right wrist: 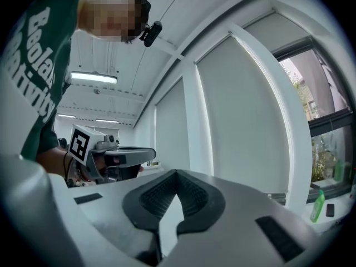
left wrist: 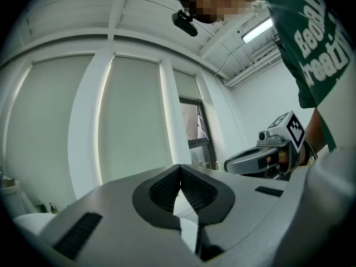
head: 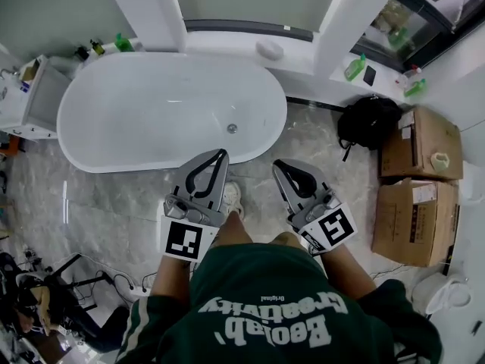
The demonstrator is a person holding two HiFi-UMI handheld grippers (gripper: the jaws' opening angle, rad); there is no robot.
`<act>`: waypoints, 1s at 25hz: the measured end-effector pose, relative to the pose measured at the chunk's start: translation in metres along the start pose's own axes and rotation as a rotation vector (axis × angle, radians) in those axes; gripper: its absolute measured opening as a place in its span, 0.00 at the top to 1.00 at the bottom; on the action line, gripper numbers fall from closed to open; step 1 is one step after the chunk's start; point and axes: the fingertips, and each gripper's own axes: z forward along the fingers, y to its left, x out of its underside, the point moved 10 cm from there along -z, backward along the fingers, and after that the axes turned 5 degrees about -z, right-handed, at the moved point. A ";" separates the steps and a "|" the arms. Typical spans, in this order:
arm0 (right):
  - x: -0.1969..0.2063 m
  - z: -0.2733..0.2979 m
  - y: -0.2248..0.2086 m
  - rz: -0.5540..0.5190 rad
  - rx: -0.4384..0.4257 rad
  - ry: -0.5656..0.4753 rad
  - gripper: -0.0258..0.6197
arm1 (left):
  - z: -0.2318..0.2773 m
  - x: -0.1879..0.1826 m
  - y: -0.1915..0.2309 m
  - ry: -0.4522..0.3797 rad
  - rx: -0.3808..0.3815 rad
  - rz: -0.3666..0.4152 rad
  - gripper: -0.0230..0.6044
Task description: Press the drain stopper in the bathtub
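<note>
The bathtub lies open from above, drain stopper exposed on its floor.

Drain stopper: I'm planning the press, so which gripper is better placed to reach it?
Probably the left. In the head view the left gripper points toward the stopper, its shut jaws nearest it; the right gripper, also shut, sits farther aside.
</note>
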 end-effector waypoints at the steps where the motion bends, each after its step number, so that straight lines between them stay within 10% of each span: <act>1: -0.001 0.012 -0.008 0.012 0.020 -0.006 0.94 | 0.008 0.002 0.013 0.005 0.004 -0.006 0.95; 25: 0.005 0.157 -0.074 0.009 0.099 0.070 0.94 | 0.106 0.031 0.154 0.010 0.134 -0.021 0.95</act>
